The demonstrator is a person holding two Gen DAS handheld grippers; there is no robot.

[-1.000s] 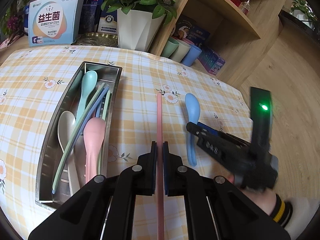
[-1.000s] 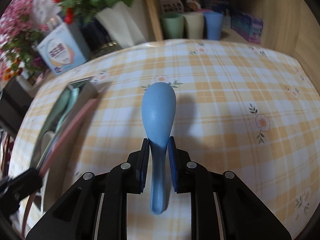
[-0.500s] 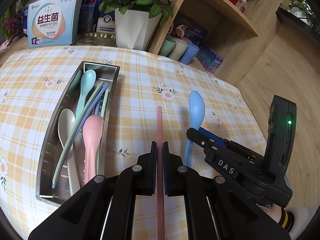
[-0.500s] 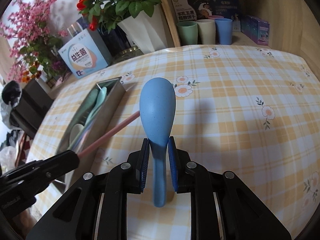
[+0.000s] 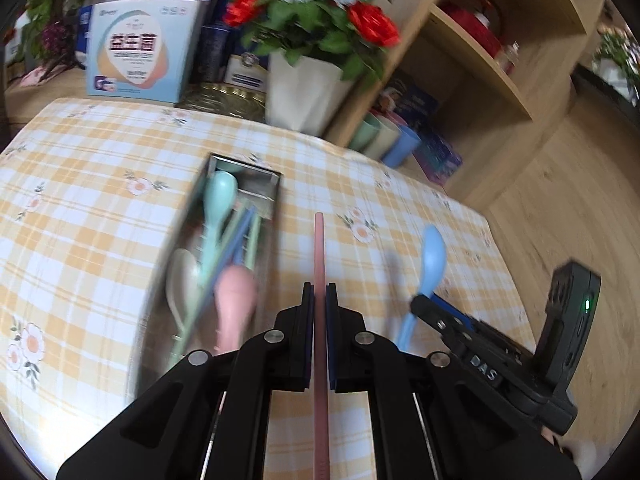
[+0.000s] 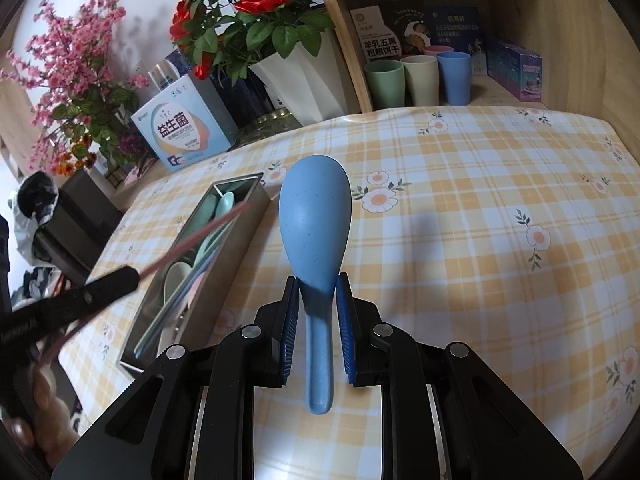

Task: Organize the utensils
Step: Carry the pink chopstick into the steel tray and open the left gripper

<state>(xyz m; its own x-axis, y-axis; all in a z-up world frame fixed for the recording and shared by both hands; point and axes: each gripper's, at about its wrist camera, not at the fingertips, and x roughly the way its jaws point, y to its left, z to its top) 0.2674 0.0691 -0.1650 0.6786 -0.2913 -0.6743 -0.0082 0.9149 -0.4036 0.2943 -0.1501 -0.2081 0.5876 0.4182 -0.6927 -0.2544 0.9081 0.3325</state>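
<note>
Legibly, "DAS" on right gripper (image 5: 416, 307)

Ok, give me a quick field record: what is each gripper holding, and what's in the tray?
left gripper: shut on pink chopstick
right gripper: shut on blue spoon, bowl pointing forward
metal tray: on the checked tablecloth; holds mint, beige and pink spoons plus chopsticks
held items: both above the cloth, not yet in tray
left view: motion-blurred

Wood shelf (image 6: 560, 20) fills the upper right w/ three cups (image 6: 420, 78) on it. Red roses in a white pot (image 6: 304, 76) top middle — pink flowers (image 6: 68, 68) far left. Daylight.
</note>
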